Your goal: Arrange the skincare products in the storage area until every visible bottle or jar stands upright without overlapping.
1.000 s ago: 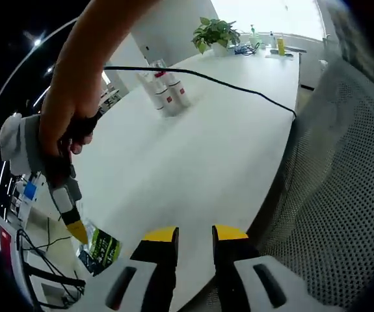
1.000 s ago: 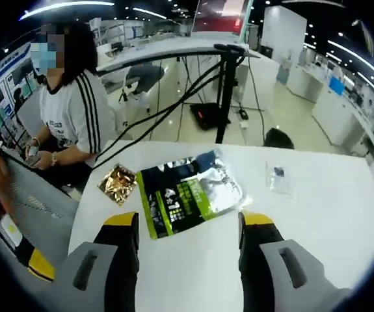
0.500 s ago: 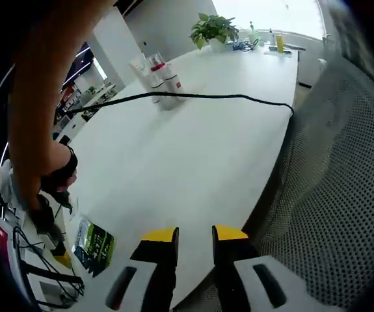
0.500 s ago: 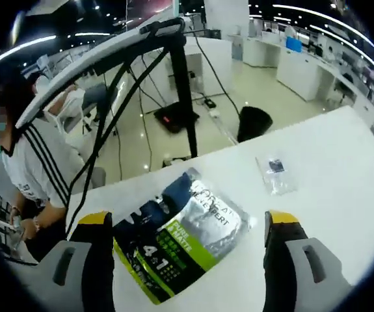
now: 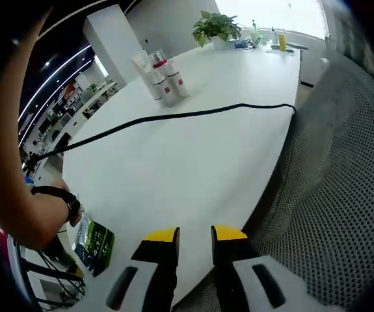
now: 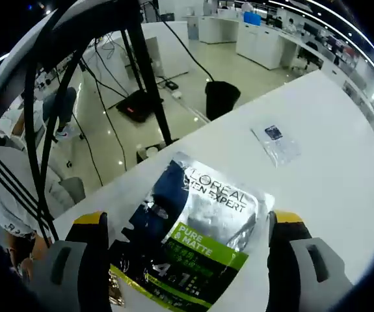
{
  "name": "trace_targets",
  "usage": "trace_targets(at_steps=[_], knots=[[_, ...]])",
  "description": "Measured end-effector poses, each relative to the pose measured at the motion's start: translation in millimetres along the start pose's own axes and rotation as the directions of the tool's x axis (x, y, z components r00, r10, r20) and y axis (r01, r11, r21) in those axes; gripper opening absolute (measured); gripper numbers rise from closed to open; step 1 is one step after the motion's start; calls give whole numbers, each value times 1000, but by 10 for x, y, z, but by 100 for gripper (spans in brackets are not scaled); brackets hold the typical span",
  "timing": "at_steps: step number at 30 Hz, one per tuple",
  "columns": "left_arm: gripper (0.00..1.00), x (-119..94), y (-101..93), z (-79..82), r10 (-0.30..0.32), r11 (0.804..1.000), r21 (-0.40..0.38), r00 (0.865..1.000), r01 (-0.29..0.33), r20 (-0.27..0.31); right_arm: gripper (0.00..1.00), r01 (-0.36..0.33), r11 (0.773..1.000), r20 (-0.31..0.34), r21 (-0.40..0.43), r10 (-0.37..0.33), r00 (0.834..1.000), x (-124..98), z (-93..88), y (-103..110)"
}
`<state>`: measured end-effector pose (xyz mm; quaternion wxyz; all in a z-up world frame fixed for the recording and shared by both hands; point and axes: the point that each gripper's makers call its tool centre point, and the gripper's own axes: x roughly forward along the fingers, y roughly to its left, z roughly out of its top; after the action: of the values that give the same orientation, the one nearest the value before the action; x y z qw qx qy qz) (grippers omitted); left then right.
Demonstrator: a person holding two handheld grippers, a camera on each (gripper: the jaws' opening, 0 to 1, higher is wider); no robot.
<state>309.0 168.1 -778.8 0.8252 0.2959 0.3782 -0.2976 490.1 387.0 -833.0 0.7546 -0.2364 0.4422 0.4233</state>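
Closer now than a second ago, the right gripper (image 6: 185, 224) hangs with jaws wide apart over the silver-green sachet (image 6: 190, 244) on the white table (image 5: 193, 149). Left gripper (image 5: 194, 234) jaws are slightly parted on nothing; upright bottles (image 5: 162, 81) cluster far across the table.

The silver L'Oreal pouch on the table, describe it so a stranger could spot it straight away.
In the right gripper view, look at the white table near its edge. Between the open right gripper jaws lies the silver pouch. Unlike the small clear packet farther along, it is large, foil and dark blue with a green band.
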Motion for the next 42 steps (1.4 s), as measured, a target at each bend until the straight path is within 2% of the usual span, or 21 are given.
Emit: trace_targets(at_steps=[2, 3, 4, 8, 9, 13, 15, 16, 18, 20, 30, 31, 32, 33, 34, 37, 38, 42], knots=[[20, 1, 2, -6, 0, 1000, 1, 1000, 0, -3, 99, 19, 998, -30, -51, -21, 999, 20, -75, -25], [20, 1, 1, -8, -1, 1000, 0, 1000, 1, -5, 100, -2, 998, 1, -59, 2, 1000, 13, -13, -4], [20, 1, 1, -10, -1, 1000, 0, 1000, 1, -6, 100, 5, 999, 0, -44, -5, 1000, 10, -14, -19], [20, 5, 1, -12, -2, 1000, 1, 1000, 2, -8, 100, -26, 995, -20, -94, 24, 1000, -6, -48, -37], [20, 5, 0, -13, -3, 1000, 1, 1000, 3, -8, 100, -46, 990, -41, -130, 41, 998, -26, -83, -43], [19, 10, -4, -13, -5, 1000, 3, 1000, 5, -10, 99, -110, 966, -61, -234, 98, 993, -70, -154, -55], [19, 9, -5, -13, -4, 1000, 3, 1000, 4, -10, 98, -137, 950, -52, -280, 128, 990, -88, -157, -60], [19, 11, -7, -14, -5, 1000, 4, 1000, 5, -10, 97, -140, 949, -52, -282, 131, 990, -105, -172, -78], [19, 14, -14, -18, -7, 1000, 5, 1000, 8, -13, 89, -169, 927, -35, -334, 167, 985, -142, -147, -83], [19, 12, -8, -16, -5, 1000, 7, 1000, 5, -13, 83, -186, 917, -37, -353, 184, 982, -163, -172, -103], [19, 7, -11, 3, -4, 1000, 14, 1000, 4, -6, 64, -215, 891, -38, -401, 218, 975, -257, -304, -164], [19, 8, -16, 0, -5, 1000, 14, 1000, 5, -8, 57, -218, 886, -39, -409, 222, 974, -274, -319, -181], [19, 7, -17, 0, -5, 1000, 16, 1000, 5, -9, 36, -222, 887, -41, -404, 224, 974, -296, -338, -202], [19, 8, -21, 1, -6, 1000, 16, 1000, 7, -10, 22, -295, 865, -82, -406, 287, 954, -352, -456, -165], [19, 9, -24, 5, -6, 1000, 16, 1000, 7, -8, 22, -228, 883, -9, -410, 245, 969, -322, -380, -249], [19, 10, -22, -1, -5, 1000, 15, 1000, 6, -12, 18, -250, 880, -41, -405, 256, 966, -372, -485, -254], [19, 9, -20, 3, -4, 1000, 15, 1000, 4, -10, 14, -251, 876, -42, -412, 257, 965, -379, -504, -263], [19, 7, -9, 3, 1, 1000, 8, 1000, -1, -10, 8, -274, 896, -16, -349, 287, 958, -454, -562, -301]])
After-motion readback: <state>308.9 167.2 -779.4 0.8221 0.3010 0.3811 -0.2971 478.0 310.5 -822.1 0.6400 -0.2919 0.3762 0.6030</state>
